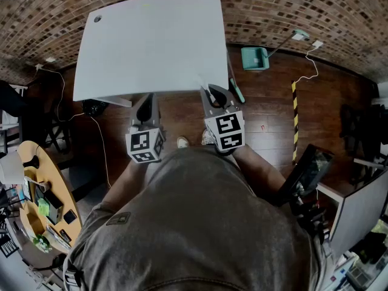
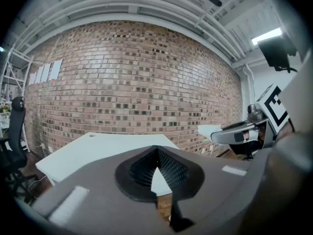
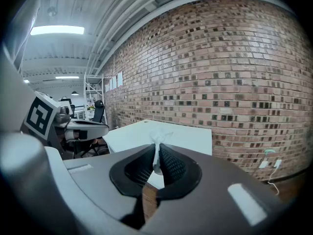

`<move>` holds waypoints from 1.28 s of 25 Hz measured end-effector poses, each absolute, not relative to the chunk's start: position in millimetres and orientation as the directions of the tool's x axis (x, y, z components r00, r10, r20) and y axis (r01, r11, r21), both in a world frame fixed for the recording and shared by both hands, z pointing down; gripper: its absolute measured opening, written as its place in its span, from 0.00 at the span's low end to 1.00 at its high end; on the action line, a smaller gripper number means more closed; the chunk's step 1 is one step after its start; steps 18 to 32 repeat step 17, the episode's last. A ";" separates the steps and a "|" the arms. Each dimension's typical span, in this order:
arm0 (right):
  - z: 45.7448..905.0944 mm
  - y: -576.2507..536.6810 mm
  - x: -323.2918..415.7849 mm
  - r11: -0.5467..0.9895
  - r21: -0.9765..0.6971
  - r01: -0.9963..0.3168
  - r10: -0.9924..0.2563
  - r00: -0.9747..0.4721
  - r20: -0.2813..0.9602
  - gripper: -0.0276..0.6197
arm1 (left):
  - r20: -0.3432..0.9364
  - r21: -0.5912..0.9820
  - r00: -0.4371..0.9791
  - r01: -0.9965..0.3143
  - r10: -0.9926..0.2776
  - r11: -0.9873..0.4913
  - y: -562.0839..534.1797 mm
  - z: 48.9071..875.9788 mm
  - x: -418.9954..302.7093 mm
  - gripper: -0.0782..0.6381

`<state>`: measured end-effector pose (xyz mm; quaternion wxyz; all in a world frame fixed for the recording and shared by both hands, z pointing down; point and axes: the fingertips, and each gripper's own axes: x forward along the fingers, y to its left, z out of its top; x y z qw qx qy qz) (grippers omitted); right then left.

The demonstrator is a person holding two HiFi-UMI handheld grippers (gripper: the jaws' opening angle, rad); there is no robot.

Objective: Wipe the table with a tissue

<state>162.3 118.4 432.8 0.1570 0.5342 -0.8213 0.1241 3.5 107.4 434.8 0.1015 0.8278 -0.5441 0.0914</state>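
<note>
Pinching the tissue (image 3: 157, 142) between its clenched jaws, the right gripper (image 3: 157, 154) is held at the near right corner of the table (image 1: 151, 41), at about 12 o'clock from the person's body in the head view. The white paper is seen standing up past the fingertips as a crumpled tuft, and in the head view its tip is laid over the table's near edge; whether the top is touched cannot be told. The left gripper (image 1: 145, 107) is held beside it, at roughly 11 o'clock, just short of the same edge and apart from the other tool. In the left gripper view its jaws are shown closed, the tips met with nothing caught between them, and only a sliver of white tabletop is glimpsed through the gap lower down. A small round hole (image 1: 97, 19) is set near the table's far left corner, at 11 o'clock. A brick wall (image 1: 291, 8) is seen behind the table at 12 o'clock. On the wooden floor (image 1: 267, 111) a teal dustpan (image 1: 254, 58) is laid at 1 o'clock, near the table's right edge, and a yellow-and-black striped strip (image 1: 294, 120) is seen at 2 o'clock. A round wooden side table (image 1: 27, 180), cluttered with small items, is placed at 8 o'clock, well apart from the grippers.
</note>
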 end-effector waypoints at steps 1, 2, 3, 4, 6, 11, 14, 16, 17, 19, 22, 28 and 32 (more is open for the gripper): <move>433.5 118.2 163.5 0.397 -0.036 -0.917 -0.838 -0.378 0.392 0.09 | 0.262 0.068 0.392 -0.919 -0.882 -0.388 107.3 434.8 4.5 0.10; 434.2 118.1 164.6 0.396 -0.036 -0.918 -0.838 -0.377 0.395 0.09 | 0.260 0.068 0.393 -0.919 -0.882 -0.389 106.9 433.9 5.9 0.10; 434.2 117.6 165.4 0.396 -0.035 -0.918 -0.838 -0.376 0.395 0.09 | 0.257 0.069 0.393 -0.919 -0.883 -0.389 106.3 432.6 7.4 0.10; 433.7 117.0 166.0 0.396 -0.036 -0.917 -0.839 -0.377 0.393 0.09 | 0.254 0.070 0.394 -0.919 -0.884 -0.389 105.7 431.7 9.1 0.10; 432.6 115.6 167.2 0.400 -0.038 -0.916 -0.839 -0.382 0.388 0.09 | 0.253 0.070 0.394 -0.918 -0.883 -0.390 104.8 432.2 12.5 0.10; 434.0 111.1 178.8 0.400 -0.039 -0.916 -0.838 -0.383 0.389 0.09 | 0.251 0.065 0.400 -0.916 -0.881 -0.397 99.9 433.3 25.3 0.10; 431.8 108.7 184.6 0.406 -0.042 -0.913 -0.839 -0.391 0.378 0.09 | 0.252 0.061 0.398 -0.916 -0.882 -0.396 96.3 432.6 32.4 0.10; 430.3 106.8 188.9 0.412 -0.043 -0.910 -0.839 -0.397 0.372 0.09 | 0.251 0.063 0.396 -0.917 -0.883 -0.393 93.6 431.4 37.7 0.10; 429.4 105.6 191.1 0.414 -0.043 -0.909 -0.839 -0.400 0.369 0.09 | 0.250 0.064 0.395 -0.918 -0.884 -0.392 92.1 430.6 40.5 0.10; 429.4 105.6 191.1 0.414 -0.043 -0.909 -0.839 -0.400 0.369 0.09 | 0.250 0.064 0.395 -0.918 -0.884 -0.392 92.1 430.6 40.5 0.10; 429.4 105.6 191.1 0.414 -0.043 -0.909 -0.839 -0.400 0.369 0.09 | 0.250 0.064 0.395 -0.918 -0.884 -0.392 92.1 430.6 40.5 0.10; 429.4 105.6 191.1 0.414 -0.043 -0.909 -0.839 -0.400 0.369 0.09 | 0.250 0.064 0.395 -0.918 -0.884 -0.392 92.1 430.6 40.5 0.10; 429.4 105.6 191.1 0.414 -0.043 -0.909 -0.839 -0.400 0.369 0.09 | 0.250 0.064 0.395 -0.918 -0.884 -0.392 92.1 430.6 40.5 0.10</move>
